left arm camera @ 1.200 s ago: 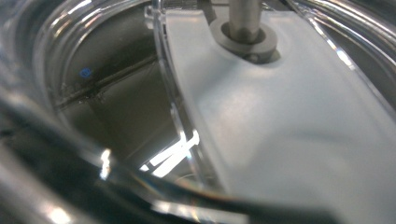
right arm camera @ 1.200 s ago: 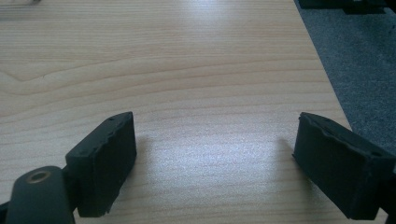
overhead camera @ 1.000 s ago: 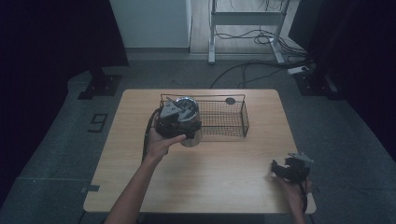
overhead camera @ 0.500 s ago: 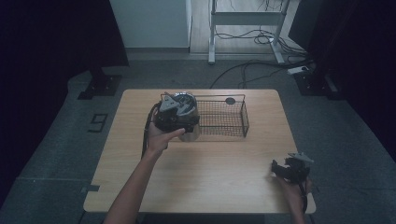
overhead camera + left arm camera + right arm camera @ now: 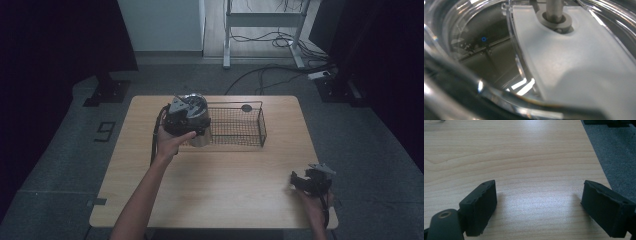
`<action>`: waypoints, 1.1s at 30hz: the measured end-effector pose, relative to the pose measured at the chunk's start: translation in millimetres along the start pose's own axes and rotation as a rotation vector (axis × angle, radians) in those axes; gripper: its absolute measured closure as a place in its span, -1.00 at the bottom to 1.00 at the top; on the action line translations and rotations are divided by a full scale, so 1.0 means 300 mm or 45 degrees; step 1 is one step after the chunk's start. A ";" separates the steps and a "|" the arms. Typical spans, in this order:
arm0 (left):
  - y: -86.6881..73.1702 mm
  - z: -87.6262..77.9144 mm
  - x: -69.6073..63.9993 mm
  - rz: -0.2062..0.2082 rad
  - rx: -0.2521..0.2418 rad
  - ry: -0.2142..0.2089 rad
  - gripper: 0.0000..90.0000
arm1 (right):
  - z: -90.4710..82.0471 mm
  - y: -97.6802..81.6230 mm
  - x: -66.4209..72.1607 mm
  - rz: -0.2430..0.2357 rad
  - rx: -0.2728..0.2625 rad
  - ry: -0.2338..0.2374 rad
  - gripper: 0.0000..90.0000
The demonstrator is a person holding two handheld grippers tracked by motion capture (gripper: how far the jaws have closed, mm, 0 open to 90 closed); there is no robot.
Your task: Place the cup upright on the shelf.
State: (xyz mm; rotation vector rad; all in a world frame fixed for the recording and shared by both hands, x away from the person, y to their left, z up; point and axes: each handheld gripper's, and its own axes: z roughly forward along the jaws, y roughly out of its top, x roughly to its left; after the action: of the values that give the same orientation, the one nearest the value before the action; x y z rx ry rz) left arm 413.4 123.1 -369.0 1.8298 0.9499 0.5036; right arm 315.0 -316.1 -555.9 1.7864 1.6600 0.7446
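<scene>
My left gripper (image 5: 186,115) is held above the left end of a wire basket (image 5: 252,131) on the wooden table (image 5: 225,190). A clear plastic container (image 5: 201,138) hangs under it, and the gripper looks shut on its rim. In the left gripper view I look into the clear container (image 5: 474,37), with a frosted white paddle (image 5: 579,65) on a metal shaft (image 5: 554,10) inside; the jaws are hidden there. My right gripper (image 5: 301,181) rests low at the table's near right corner. In the right gripper view that gripper (image 5: 537,205) stands open over bare wood.
A small dark round object (image 5: 246,107) sits at the basket's far rim. The table's right edge (image 5: 596,160) runs close beside the right gripper, with grey carpet beyond. Cables and a metal frame lie on the floor behind the table.
The left gripper and the clear container have shifted a little away from the person and to the left, along the basket's left end. The right gripper has stayed put.
</scene>
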 end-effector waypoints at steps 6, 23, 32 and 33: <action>0.020 0.022 0.011 -0.005 0.006 0.021 -0.92 | 0.000 0.000 0.000 -0.001 0.000 0.000 -0.71; 0.064 0.073 0.041 -0.016 0.005 0.065 -0.92 | 0.000 0.000 -0.001 0.000 -0.001 -0.002 -0.71; 0.090 0.103 0.056 -0.049 -0.009 0.081 -0.92 | 0.000 0.000 0.000 0.003 0.001 -0.003 -0.71; 0.092 0.107 0.057 -0.053 -0.012 0.083 -0.92 | 0.000 0.000 0.000 0.003 0.001 -0.003 -0.71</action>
State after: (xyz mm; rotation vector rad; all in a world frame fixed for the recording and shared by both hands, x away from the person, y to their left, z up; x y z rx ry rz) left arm 456.8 112.2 -359.5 1.7912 1.0258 0.5437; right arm 314.9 -316.2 -555.9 1.7895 1.6567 0.7430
